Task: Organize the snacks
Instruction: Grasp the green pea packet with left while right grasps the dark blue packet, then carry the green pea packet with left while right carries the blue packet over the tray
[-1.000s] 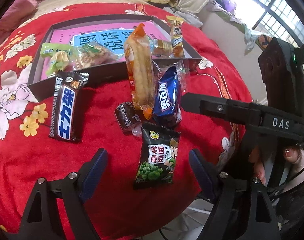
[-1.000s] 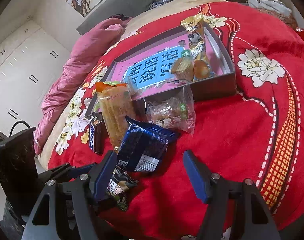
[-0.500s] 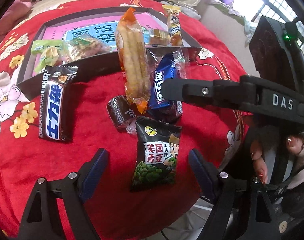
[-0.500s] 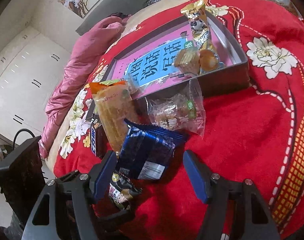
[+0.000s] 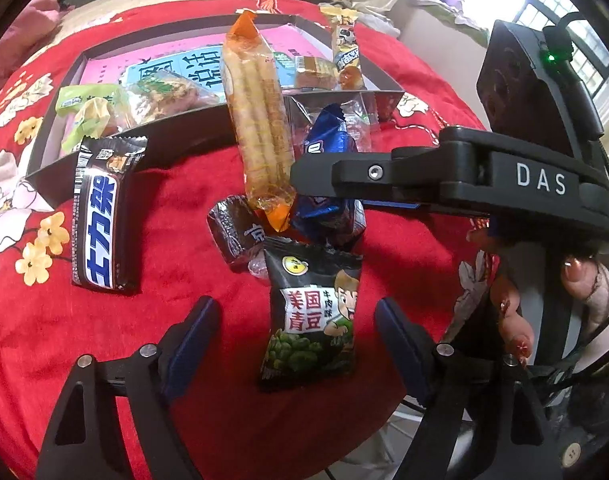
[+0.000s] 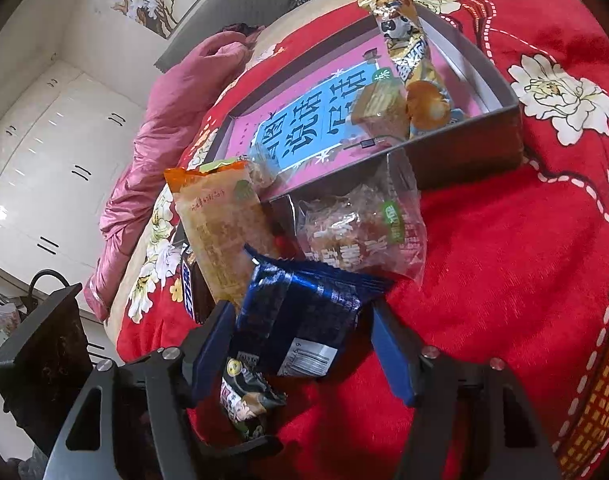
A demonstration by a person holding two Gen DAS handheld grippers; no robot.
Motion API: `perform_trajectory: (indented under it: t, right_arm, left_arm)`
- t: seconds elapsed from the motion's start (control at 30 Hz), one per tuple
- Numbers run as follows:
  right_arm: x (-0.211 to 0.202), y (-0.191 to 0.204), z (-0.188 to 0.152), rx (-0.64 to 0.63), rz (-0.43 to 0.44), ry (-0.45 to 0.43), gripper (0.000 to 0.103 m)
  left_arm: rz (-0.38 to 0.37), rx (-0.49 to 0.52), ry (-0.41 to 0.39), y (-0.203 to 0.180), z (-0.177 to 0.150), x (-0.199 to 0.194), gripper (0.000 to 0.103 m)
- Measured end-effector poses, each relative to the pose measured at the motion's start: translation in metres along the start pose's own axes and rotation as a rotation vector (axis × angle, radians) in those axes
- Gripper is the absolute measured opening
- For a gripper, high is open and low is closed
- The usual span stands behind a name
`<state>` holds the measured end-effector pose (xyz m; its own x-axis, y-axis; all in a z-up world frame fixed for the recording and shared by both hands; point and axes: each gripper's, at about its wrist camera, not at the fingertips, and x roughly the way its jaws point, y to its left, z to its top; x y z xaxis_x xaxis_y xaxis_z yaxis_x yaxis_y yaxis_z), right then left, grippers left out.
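So the snacks are piled on a red floral blanket [image 5: 152, 208] right in front of a shallow dark box [image 5: 176, 148]. The green pea packet [image 5: 310, 312] lies flat with its long axis running toward the box, top end pointing at the pile. The left claw [image 5: 296, 328] straddles it, jaws closing but the pads aren't touching it. Just past it, the blue packet [image 6: 300, 320] sits between the right claw [image 6: 300, 340] pads, tilted up on the heap; those jaws are closing too, no squeeze yet. A long orange-ended wafer pack [image 5: 258, 120] leans lengthwise against the box wall. A Snickers bar [image 5: 102, 216] lies well off to the left, parallel-ish, one end touching the box.
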<state>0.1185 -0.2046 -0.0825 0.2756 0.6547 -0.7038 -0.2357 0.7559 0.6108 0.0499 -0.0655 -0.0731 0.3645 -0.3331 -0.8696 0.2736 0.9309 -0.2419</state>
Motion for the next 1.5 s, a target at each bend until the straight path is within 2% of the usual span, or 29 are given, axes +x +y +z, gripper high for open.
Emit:
perform_trajectory:
  t: [0.3,0.47,0.53,0.83,1.07,1.5]
  right_arm:
    - [-0.004,-0.005,-0.001,0.004,0.031,-0.005,0.054]
    - [-0.007,-0.003,-0.002,-0.002,0.040,-0.005,0.052]
    - [-0.009,-0.002,-0.002,-0.002,0.042,-0.008,0.052]
    - [-0.024,0.001,-0.004,-0.029,0.032,-0.032,0.052]
    - [-0.028,-0.003,-0.009,-0.003,0.047,-0.017,0.052]
    - [-0.044,0.007,-0.005,-0.061,0.032,-0.074,0.052]
  left_arm:
    - [0.045,0.032,0.006,0.001,0.001,0.005,0.064]
    - [0.025,0.044,0.009,-0.002,0.001,0.003,0.042]
    - [0.020,0.048,0.004,-0.004,0.001,0.003,0.037]
    - [0.004,0.043,-0.014,-0.004,0.002,-0.009,0.036]
    - [0.010,0.016,-0.032,0.006,0.000,-0.022,0.036]
    - [0.000,-0.035,-0.112,0.017,0.000,-0.048,0.036]
